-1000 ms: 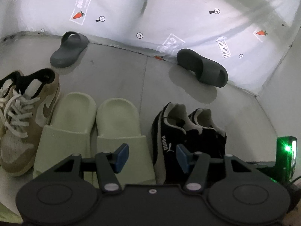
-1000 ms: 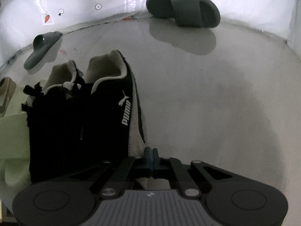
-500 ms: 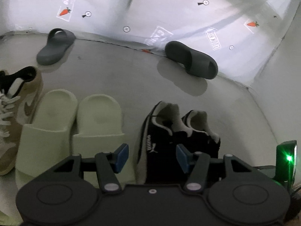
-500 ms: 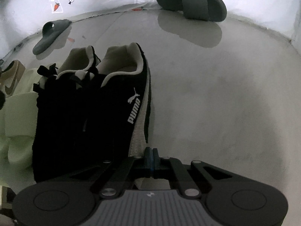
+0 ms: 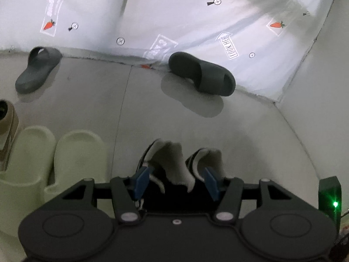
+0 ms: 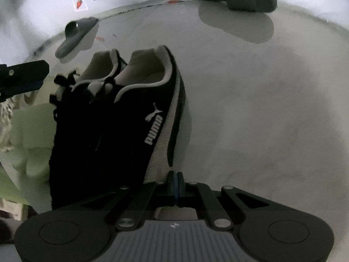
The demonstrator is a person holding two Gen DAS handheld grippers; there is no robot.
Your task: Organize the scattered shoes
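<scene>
Grey floor against a printed sheet wall. Left tongs gape above the black sneakers; right tongs shut, empty. Next job, probably: grey slides well apart; pinch each strap, pair them beside the sneakers.

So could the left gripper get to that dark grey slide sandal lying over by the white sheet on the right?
Probably yes. The left gripper is open and holds nothing, and bare grey floor lies between it and the dark grey slide sandal. Only the black Puma sneakers sit just beneath its fingers.
</scene>
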